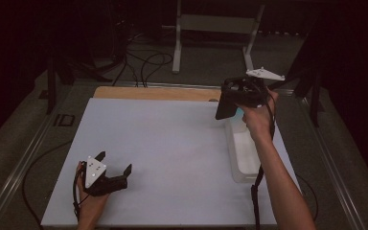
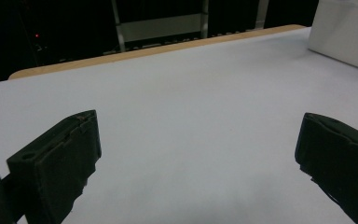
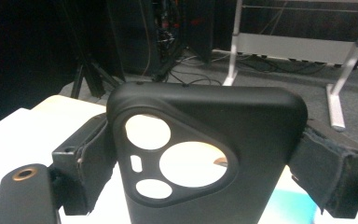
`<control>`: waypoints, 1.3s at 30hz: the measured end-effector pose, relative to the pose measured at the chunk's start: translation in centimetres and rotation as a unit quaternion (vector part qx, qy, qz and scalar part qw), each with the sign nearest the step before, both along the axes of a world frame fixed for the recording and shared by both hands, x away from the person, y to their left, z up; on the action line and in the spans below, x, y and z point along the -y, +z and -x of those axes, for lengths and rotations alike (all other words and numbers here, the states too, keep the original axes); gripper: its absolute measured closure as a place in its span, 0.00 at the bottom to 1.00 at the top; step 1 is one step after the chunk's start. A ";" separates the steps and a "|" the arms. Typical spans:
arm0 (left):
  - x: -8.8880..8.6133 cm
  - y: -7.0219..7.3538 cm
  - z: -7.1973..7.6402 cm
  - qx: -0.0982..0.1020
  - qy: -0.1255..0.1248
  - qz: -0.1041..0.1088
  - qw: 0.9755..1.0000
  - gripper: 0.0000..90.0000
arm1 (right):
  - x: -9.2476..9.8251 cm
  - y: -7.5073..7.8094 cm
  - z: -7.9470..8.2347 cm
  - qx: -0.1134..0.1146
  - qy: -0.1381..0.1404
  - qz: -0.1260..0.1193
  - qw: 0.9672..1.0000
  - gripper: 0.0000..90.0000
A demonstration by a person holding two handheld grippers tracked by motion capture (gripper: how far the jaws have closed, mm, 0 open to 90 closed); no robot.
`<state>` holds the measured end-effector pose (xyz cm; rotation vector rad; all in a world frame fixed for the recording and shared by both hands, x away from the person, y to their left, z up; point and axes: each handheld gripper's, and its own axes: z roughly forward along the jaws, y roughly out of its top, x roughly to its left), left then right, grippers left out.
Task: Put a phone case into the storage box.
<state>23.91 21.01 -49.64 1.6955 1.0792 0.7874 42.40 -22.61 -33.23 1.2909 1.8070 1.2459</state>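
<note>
Right gripper (image 1: 226,111) clamped on a black phone case (image 3: 205,154), held above the far right of the table (image 1: 163,143), over a clear bin (image 1: 242,158). Left gripper (image 1: 116,164) wide open, empty, near left.

High view overlooks the white table (image 1: 172,143); gripper views skim it closely.

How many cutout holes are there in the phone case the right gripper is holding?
4 in the phone case: one round hole upper left, one larger round hole at right, one oval at the bottom, one small slot at left. Others may be hidden lower down.
</note>
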 end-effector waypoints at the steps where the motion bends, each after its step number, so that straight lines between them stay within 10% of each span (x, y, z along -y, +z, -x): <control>1: 0.0 0.0 0.0 0.000 0.000 0.000 1.000 0.01 | 0.1 0.0 -0.1 0.000 -0.002 0.000 1.000 0.15; 39: 0.1 0.0 0.1 0.001 0.000 -0.001 1.000 0.01 | 4.1 -2.7 -1.8 -0.036 -0.081 0.030 0.996 0.15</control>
